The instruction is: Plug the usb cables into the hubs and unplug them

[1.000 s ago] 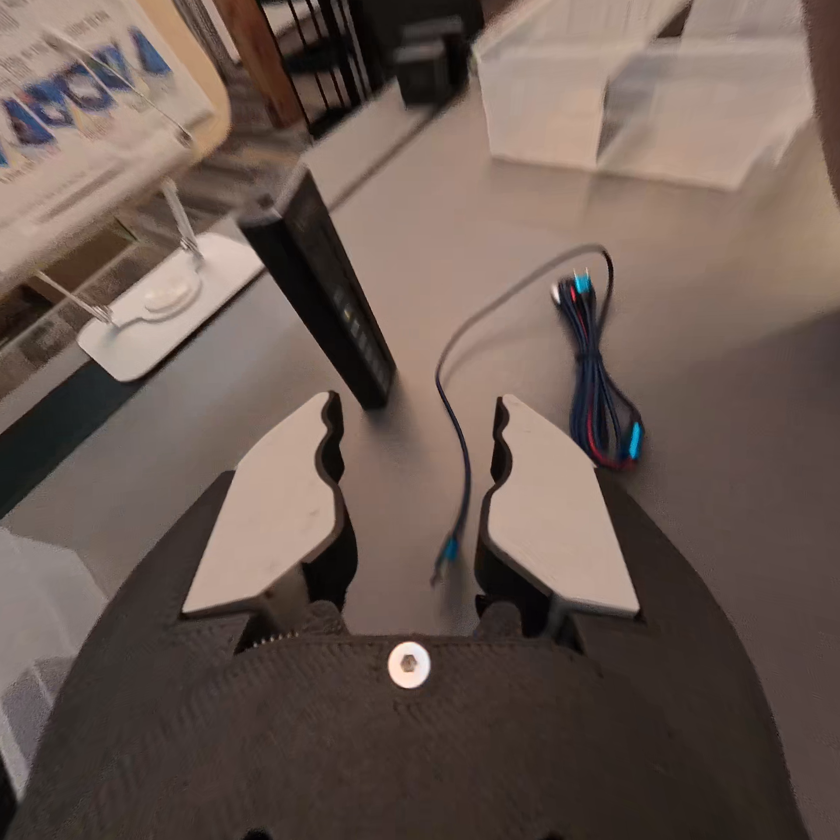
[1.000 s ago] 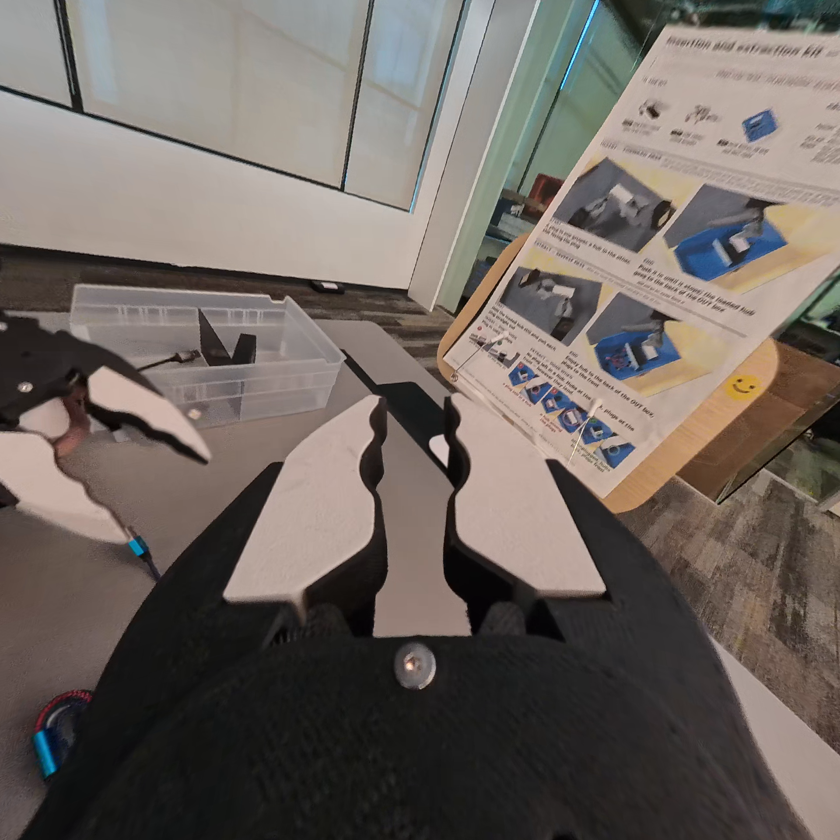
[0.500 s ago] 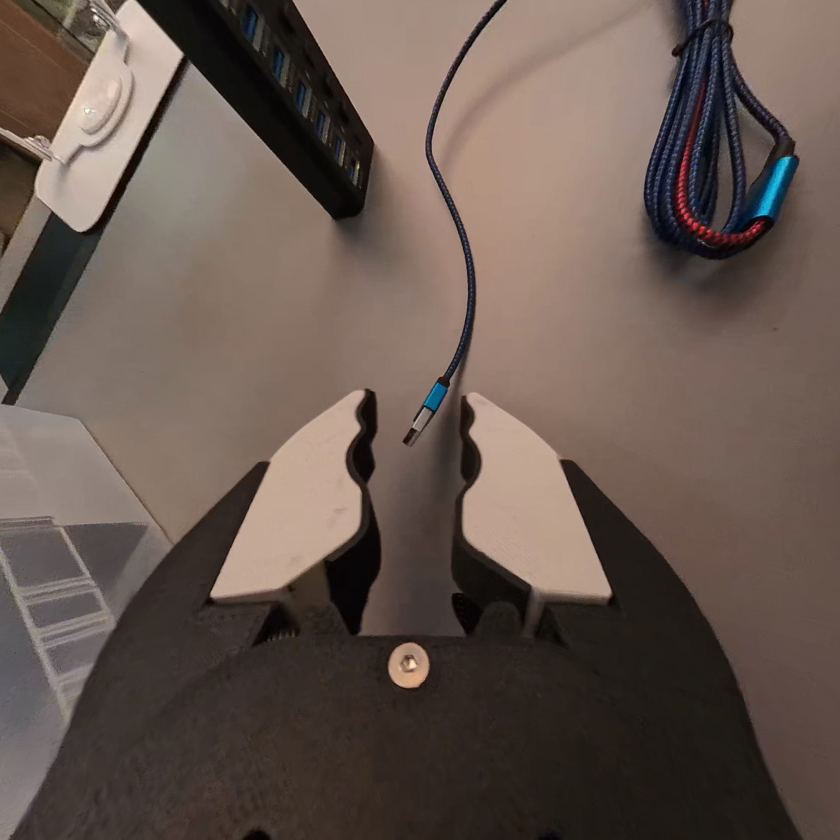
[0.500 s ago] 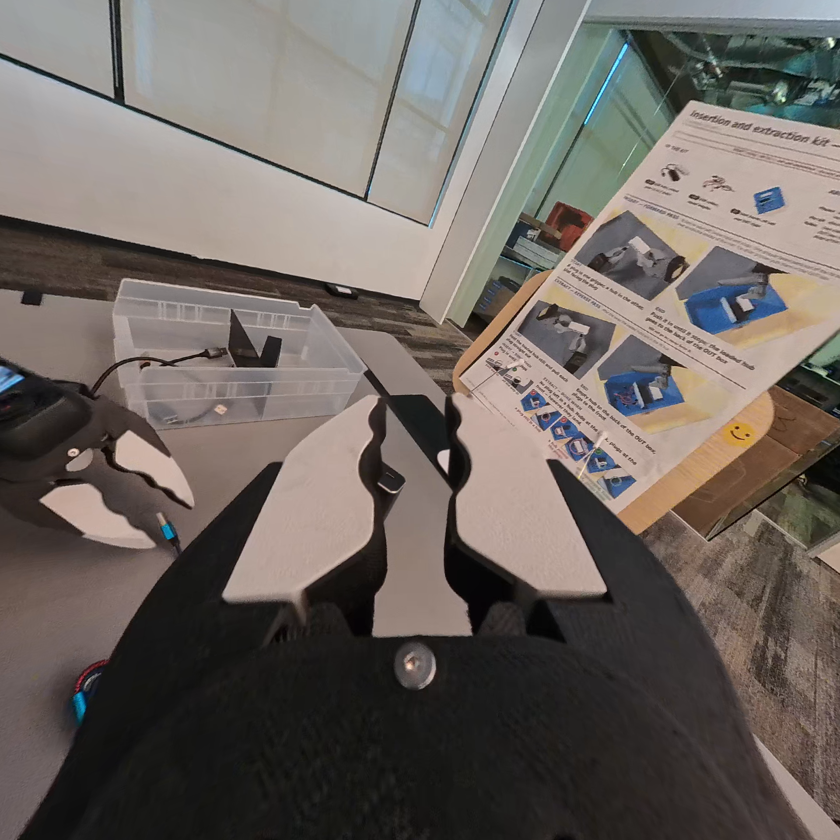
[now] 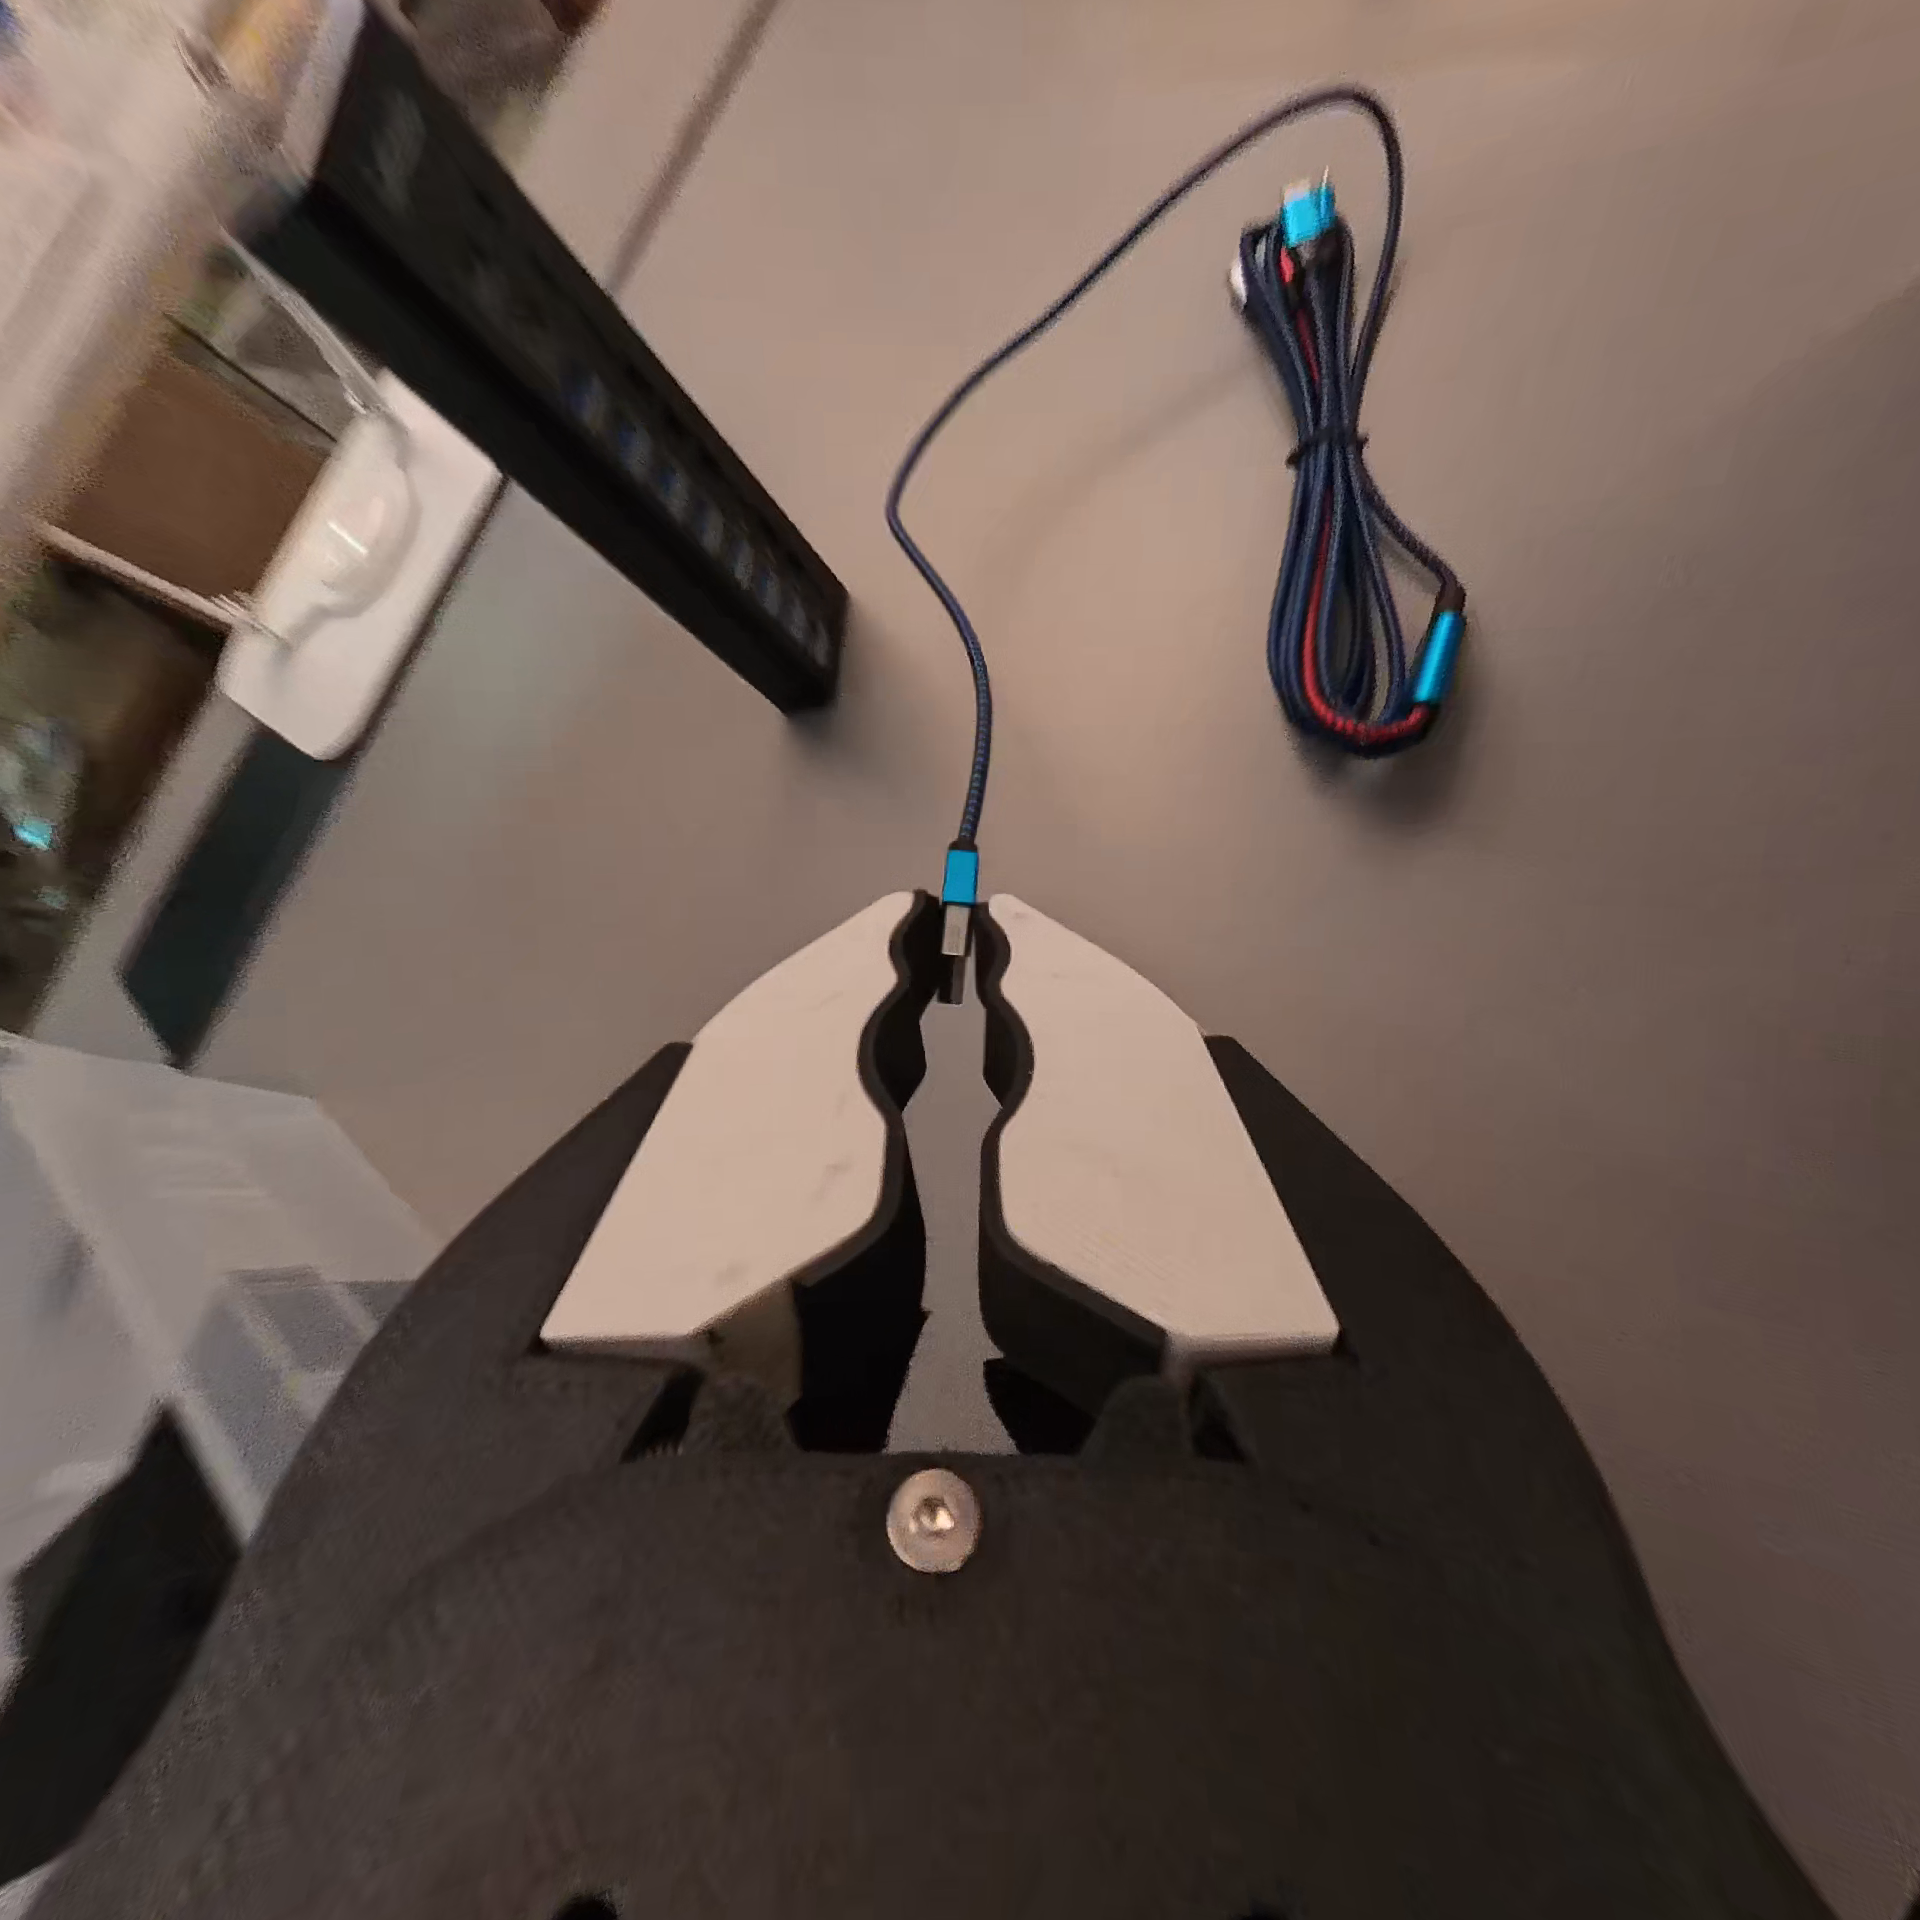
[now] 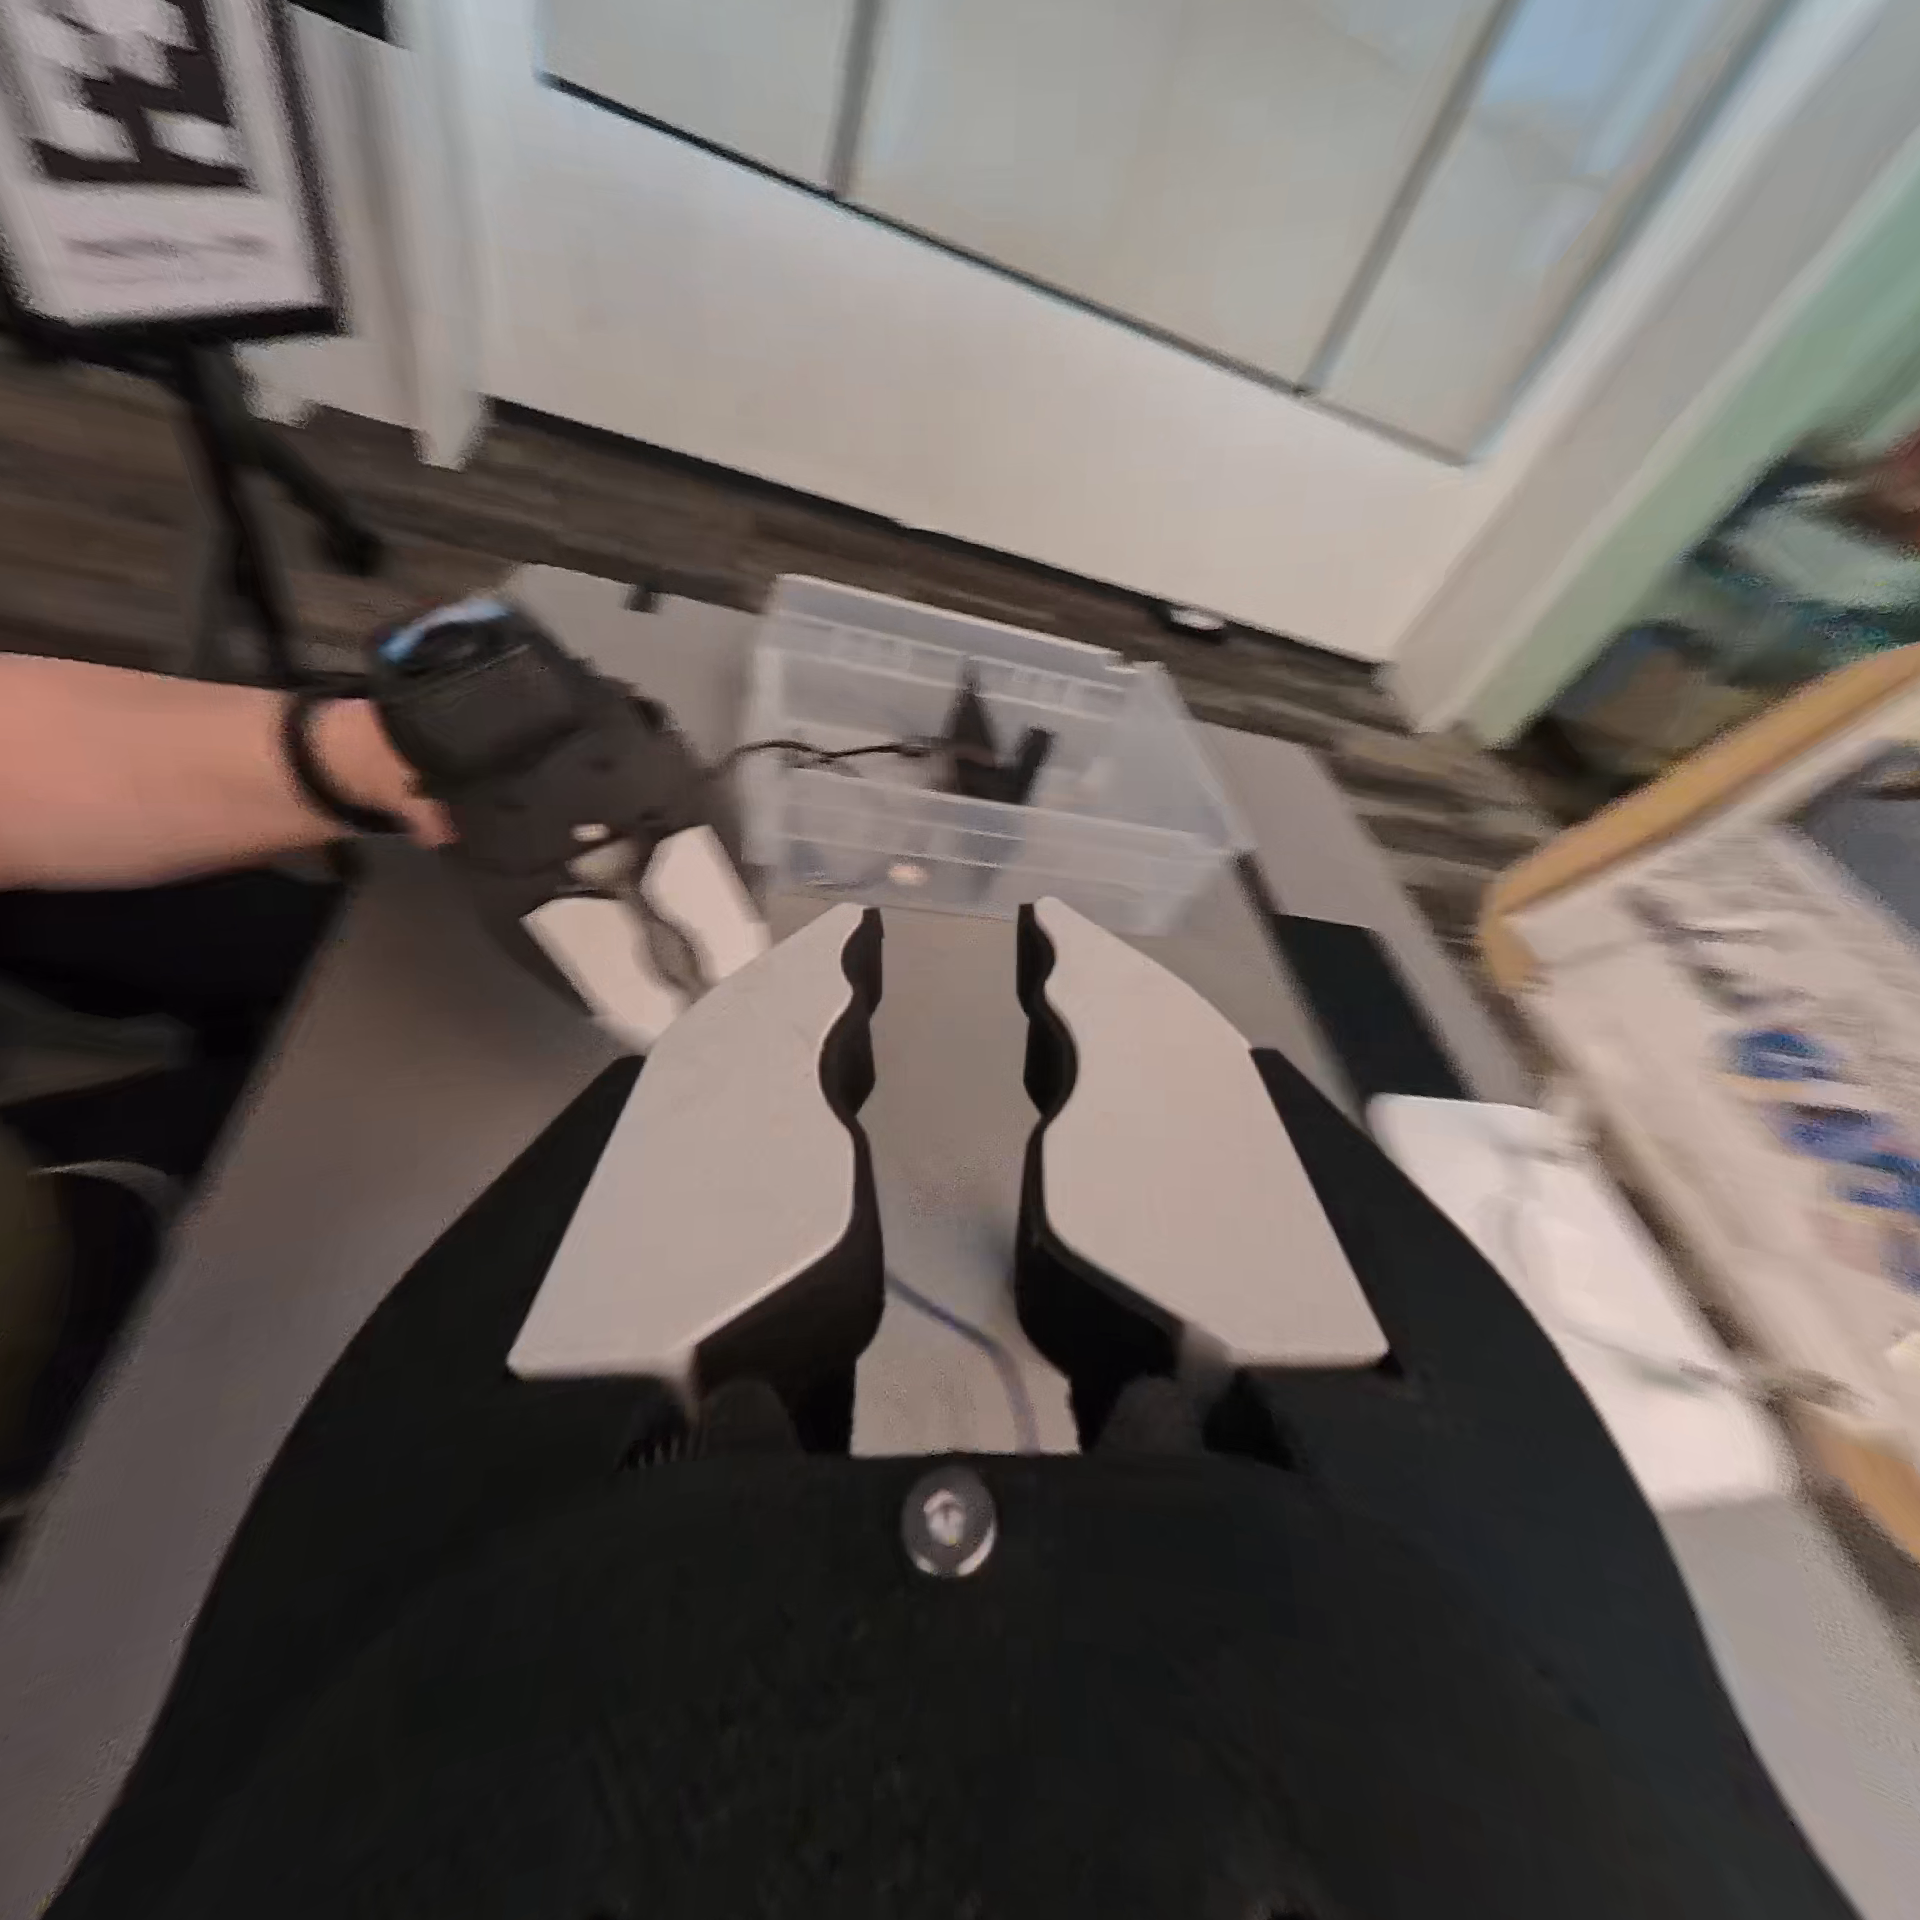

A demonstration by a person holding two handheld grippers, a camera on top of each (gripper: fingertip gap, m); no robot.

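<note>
My left gripper (image 5: 954, 914) is shut on the USB plug (image 5: 956, 935) of a blue braided cable (image 5: 935, 499); the plug's blue collar sticks out past the fingertips. The cable curves away over the grey table to a tied blue and red bundle (image 5: 1340, 520) at the right. A long black USB hub (image 5: 582, 416) with a row of blue ports lies to the upper left of the plug. My right gripper (image 6: 948, 920) is open and empty above the table. The left gripper also shows in the right wrist view (image 6: 655, 935), held by a person's hand (image 6: 208, 769).
A clear plastic bin (image 6: 987, 800) with black parts and a cable stands at the table's far end; its corner shows at the lower left (image 5: 156, 1195). A white stand base (image 5: 343, 582) holds an instruction sheet (image 6: 1745, 1039) at the table's side. The grey table (image 5: 1558, 1039) spreads to the right.
My left gripper has closed on the USB plug that lay between its fingers. My right gripper has opened wider and swung left toward the bin and the left gripper.
</note>
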